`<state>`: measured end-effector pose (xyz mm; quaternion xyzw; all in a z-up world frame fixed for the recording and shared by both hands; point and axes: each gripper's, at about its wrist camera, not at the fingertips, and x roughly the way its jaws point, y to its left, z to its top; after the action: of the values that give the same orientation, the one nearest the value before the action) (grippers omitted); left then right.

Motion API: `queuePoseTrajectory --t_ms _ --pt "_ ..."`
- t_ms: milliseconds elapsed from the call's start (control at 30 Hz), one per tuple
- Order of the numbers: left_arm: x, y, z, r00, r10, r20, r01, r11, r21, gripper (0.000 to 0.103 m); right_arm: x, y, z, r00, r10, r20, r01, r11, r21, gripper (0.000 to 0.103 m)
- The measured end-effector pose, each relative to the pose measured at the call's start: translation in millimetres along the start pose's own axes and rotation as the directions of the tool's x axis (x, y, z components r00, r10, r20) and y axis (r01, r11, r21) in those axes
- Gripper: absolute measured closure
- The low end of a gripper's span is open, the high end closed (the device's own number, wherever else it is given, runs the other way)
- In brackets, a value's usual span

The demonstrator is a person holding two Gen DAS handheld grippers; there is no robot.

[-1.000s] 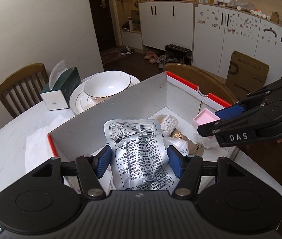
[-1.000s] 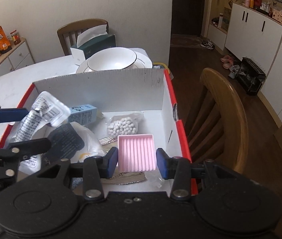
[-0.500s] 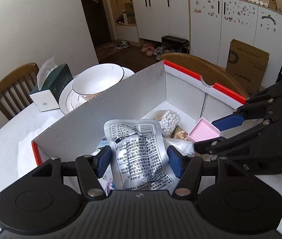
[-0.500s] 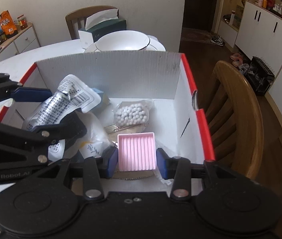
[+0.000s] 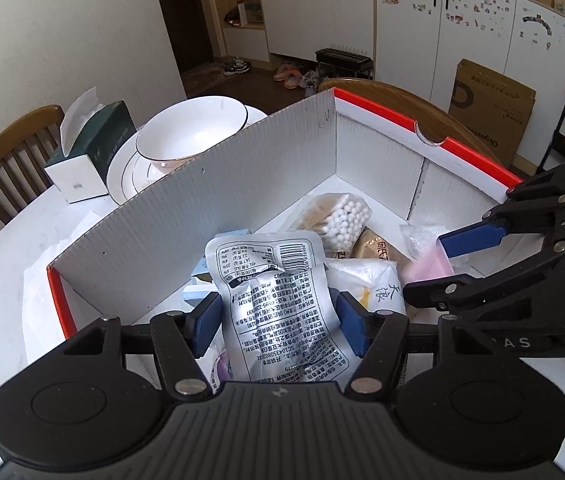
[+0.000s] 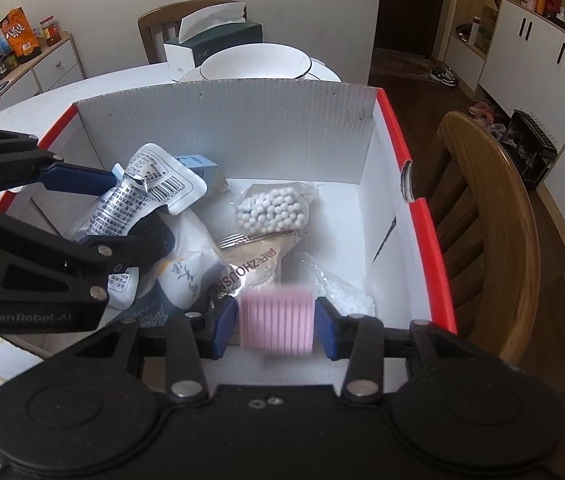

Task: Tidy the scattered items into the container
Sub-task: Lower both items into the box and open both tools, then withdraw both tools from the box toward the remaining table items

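Note:
A white cardboard box with red rims (image 5: 202, 208) (image 6: 242, 128) stands on the table and holds several items. My left gripper (image 5: 278, 326) is shut on a silver foil pouch (image 5: 278, 308) and holds it inside the box, at its left side; the pouch also shows in the right wrist view (image 6: 142, 200). My right gripper (image 6: 276, 324) has its jaws just apart from a pink ridged tray (image 6: 276, 322), which is blurred between them, low inside the box. From the left wrist view the tray (image 5: 428, 268) sits below the right fingers (image 5: 470, 236).
In the box lie a bag of white cotton swabs (image 6: 272, 210), a beige packet (image 6: 254, 268), a white bag (image 6: 186, 268) and a small blue carton (image 6: 198, 164). Behind the box stand a white bowl on plates (image 5: 190, 132) and a tissue box (image 5: 90, 152). A wooden chair (image 6: 490, 220) is at the right.
Both grippers have moved lower into the box. The right jaws have widened and the pink tray has become blurred and sits lower between them. The left gripper still holds the pouch.

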<state>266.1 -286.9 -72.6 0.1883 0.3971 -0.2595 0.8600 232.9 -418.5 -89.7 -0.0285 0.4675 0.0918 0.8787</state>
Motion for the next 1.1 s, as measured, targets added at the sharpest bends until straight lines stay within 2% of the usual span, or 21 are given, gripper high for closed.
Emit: queuePoseTrajectory --t_ms 333,467,700,1100 --pt "-2 5 -5 0.999 -0.036 0.0 0.036 0.999 -0.018 0.036 -14 0 0 1.0 0.011 0.015 -0.011 1.0 -0.005 0.049" --pt "-6 7 -9 0.999 -0.046 0.007 0.046 0.998 -0.031 0.034 -20 1 -1 0.999 0.01 0.033 -0.01 1.0 -0.007 0.039" --pt "-18 11 -16 0.998 -0.053 0.021 0.054 0.997 -0.059 0.033 -29 -1 -3 0.999 0.013 0.044 -0.014 1.0 0.011 0.038" --pt "-53 26 -29 0.993 -0.071 0.097 0.083 0.989 -0.125 0.028 -56 12 -2 0.995 0.027 0.091 -0.031 0.999 0.037 0.038"
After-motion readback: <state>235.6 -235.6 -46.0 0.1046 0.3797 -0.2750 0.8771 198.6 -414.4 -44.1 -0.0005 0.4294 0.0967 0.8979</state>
